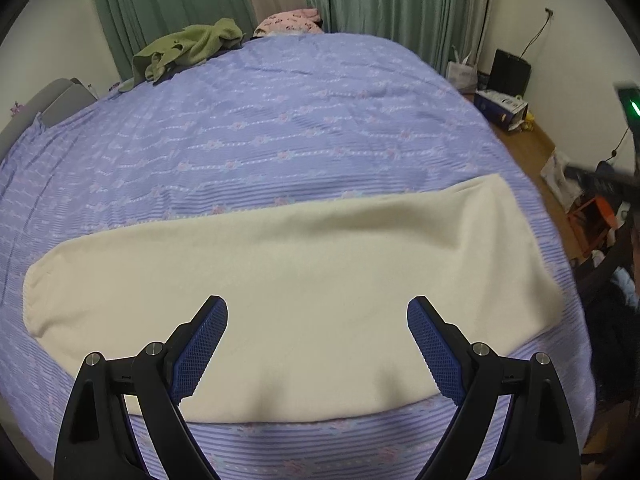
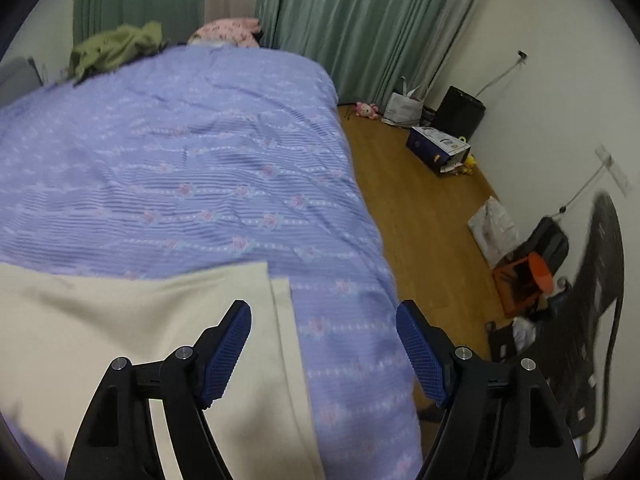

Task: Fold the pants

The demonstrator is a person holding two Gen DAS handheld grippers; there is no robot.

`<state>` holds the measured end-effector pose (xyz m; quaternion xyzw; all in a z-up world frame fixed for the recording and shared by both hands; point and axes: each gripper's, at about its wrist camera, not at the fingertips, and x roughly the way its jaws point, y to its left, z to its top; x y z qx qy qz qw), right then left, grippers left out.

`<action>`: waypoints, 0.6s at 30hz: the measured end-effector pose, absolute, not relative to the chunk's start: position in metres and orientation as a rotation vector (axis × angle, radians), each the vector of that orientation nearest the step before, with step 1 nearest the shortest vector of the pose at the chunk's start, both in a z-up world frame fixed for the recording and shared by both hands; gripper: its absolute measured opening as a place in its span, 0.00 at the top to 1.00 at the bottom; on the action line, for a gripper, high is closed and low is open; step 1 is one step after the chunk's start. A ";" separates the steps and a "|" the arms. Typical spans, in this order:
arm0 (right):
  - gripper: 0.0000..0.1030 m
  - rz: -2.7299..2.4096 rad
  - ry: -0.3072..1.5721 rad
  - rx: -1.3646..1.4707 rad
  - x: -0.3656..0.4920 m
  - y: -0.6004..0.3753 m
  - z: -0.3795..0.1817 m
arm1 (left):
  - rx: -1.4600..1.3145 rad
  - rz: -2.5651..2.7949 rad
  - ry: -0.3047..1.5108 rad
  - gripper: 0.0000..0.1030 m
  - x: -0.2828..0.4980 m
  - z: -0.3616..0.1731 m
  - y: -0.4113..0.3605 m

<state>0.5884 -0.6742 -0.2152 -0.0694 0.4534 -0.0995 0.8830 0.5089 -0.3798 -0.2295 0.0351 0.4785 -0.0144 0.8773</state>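
Observation:
Cream pants (image 1: 288,280) lie flat and folded lengthwise on a purple patterned bedspread (image 1: 260,128), stretching from left to right near the bed's front edge. My left gripper (image 1: 317,312) is open and empty, hovering above the middle of the pants. In the right wrist view the right end of the pants (image 2: 120,332) shows, with a straight hem edge. My right gripper (image 2: 323,314) is open and empty, above that right end and the bedspread (image 2: 200,168) beside it.
A green garment (image 1: 188,50) and a pink pillow (image 1: 290,20) lie at the far end of the bed. The bed's right edge drops to a wooden floor (image 2: 412,208) with a blue box (image 2: 438,148), bags and an orange object (image 2: 524,280).

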 end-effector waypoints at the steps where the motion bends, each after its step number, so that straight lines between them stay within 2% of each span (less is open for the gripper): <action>1: 0.27 -0.204 0.947 -0.118 0.579 -0.678 -0.214 | 0.072 -0.031 0.998 0.10 0.507 -0.227 -0.380; 8: 0.27 -0.174 1.006 0.051 0.469 -0.686 -0.219 | 0.055 -0.053 1.005 0.10 0.452 -0.208 -0.381; 18: 0.27 0.130 1.034 0.038 0.364 -0.598 -0.181 | 0.000 0.062 0.987 0.10 0.335 -0.166 -0.332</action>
